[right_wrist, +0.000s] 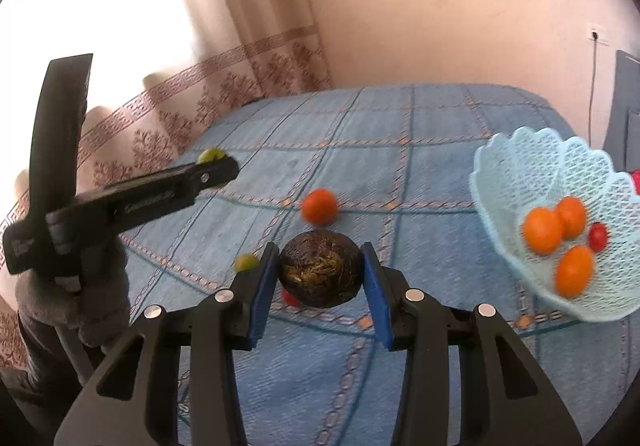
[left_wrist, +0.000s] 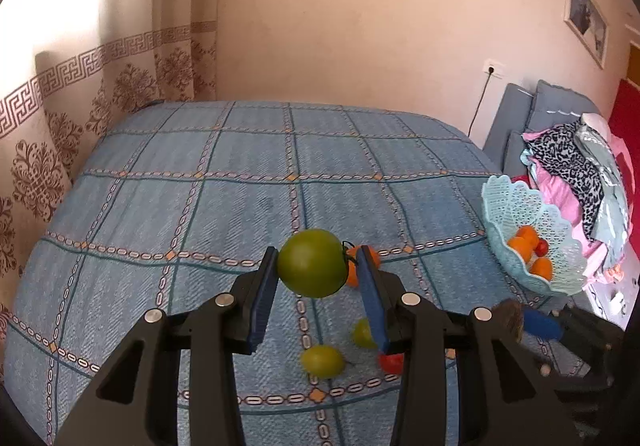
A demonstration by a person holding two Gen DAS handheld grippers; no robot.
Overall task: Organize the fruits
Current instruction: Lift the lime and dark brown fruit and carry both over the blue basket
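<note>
Plastic mesh basket (right_wrist: 520,165), woven cloth bedspread (left_wrist: 240,205).

Basket (right_wrist: 520,181) at table's (left_wrist: 240,165) right edge w/ several fruits in it, one fruit (right_wrist: 319,205) mid-table left of basket, three more (left_wrist: 322,361) nearer the front, clothes pile (left_wrist: 576,165) beyond basket on right

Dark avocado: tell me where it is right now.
The dark avocado is centre of the right wrist view, clamped in the right gripper above the blue bedspread, left of the lace basket.
</note>
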